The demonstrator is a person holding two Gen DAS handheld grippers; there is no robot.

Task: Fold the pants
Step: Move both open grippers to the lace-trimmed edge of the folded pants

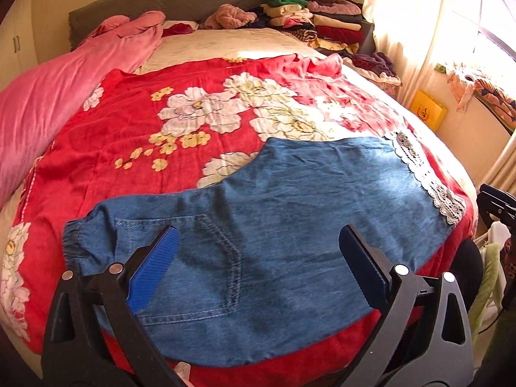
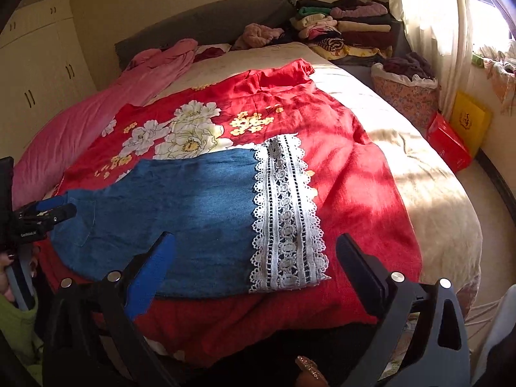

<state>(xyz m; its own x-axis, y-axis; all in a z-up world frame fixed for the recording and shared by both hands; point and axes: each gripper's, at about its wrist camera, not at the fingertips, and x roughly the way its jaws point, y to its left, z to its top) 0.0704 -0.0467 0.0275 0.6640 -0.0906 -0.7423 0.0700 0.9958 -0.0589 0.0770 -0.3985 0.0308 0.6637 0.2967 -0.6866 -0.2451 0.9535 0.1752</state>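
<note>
You had the blue denim pants with the white lace cuffs (image 1: 274, 225) lying flat on the red blanket printed with white and yellow flowers (image 1: 135, 129), close to the near edge of the bed, so both of your tools could reach them from where you stood. They seemed already doubled leg over leg, since only one leg shape showed, with the stitched back pocket (image 1: 200, 258) facing up and the elastic waistband (image 1: 77, 242) at the left end.

Your left gripper (image 1: 258, 258) hung over the pocket end with its jaws spread wide and nothing between them; no pad touched the cloth. Your right gripper (image 2: 254, 258) hung over the lace cuff (image 2: 287, 216) end, likewise released and empty. I judge you placed one tool at each end so the next fold could bring cuff toward waistband.

The stack of folded clothes (image 1: 309, 19) by the grey headboard (image 1: 167, 0) sat well apart, probably as the finished pile.
</note>
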